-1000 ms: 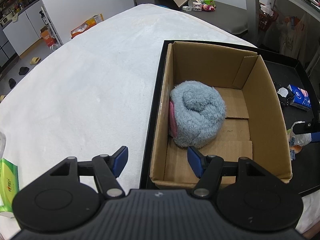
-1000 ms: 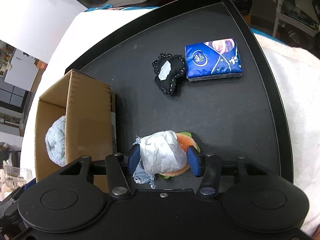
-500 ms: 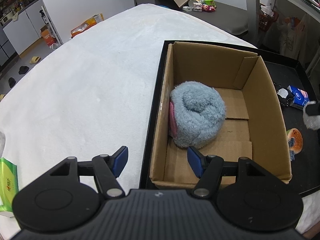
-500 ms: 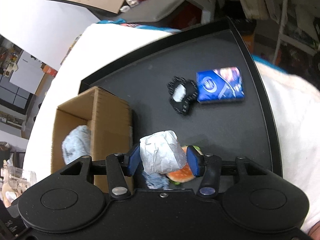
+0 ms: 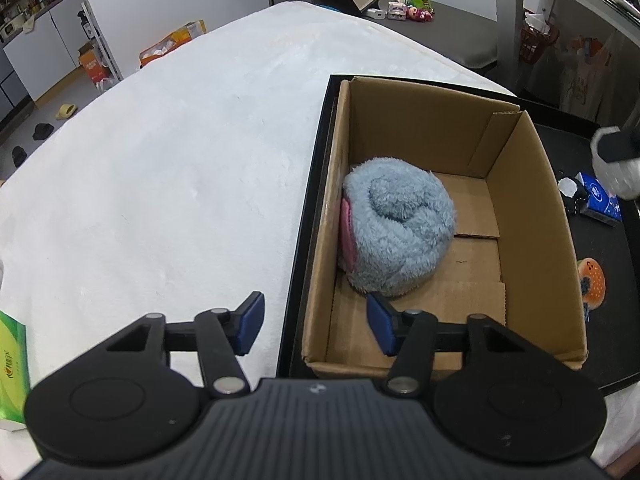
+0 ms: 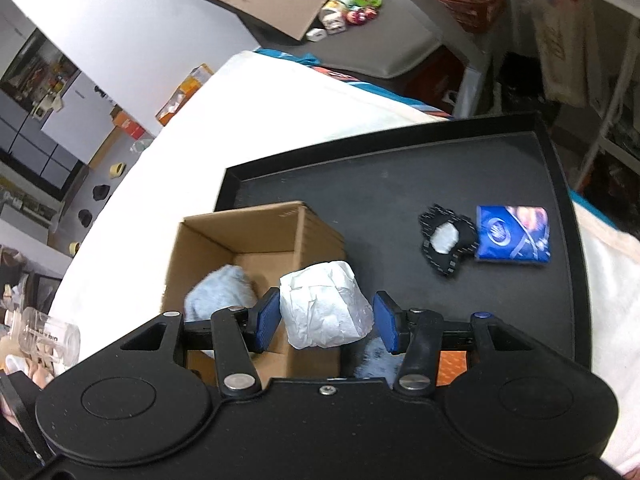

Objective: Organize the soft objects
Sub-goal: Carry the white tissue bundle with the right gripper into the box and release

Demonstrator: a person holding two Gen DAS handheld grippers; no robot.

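One bundle held beside the box mouth

Two blue pads of the right gripper (image 6: 325, 321) clamp a crumpled white paper bundle (image 6: 323, 307), held above the black tray (image 6: 400, 184). From the gripper, the cardboard box (image 6: 256, 236) lies to the left and below, its long axis running away from the camera, a fluffy blue plush (image 5: 396, 236) already inside. The left gripper (image 5: 314, 326) hangs over the box's near left wall, its jaws closing on nothing. Judged from this, the right hand is the one to carry leftward.
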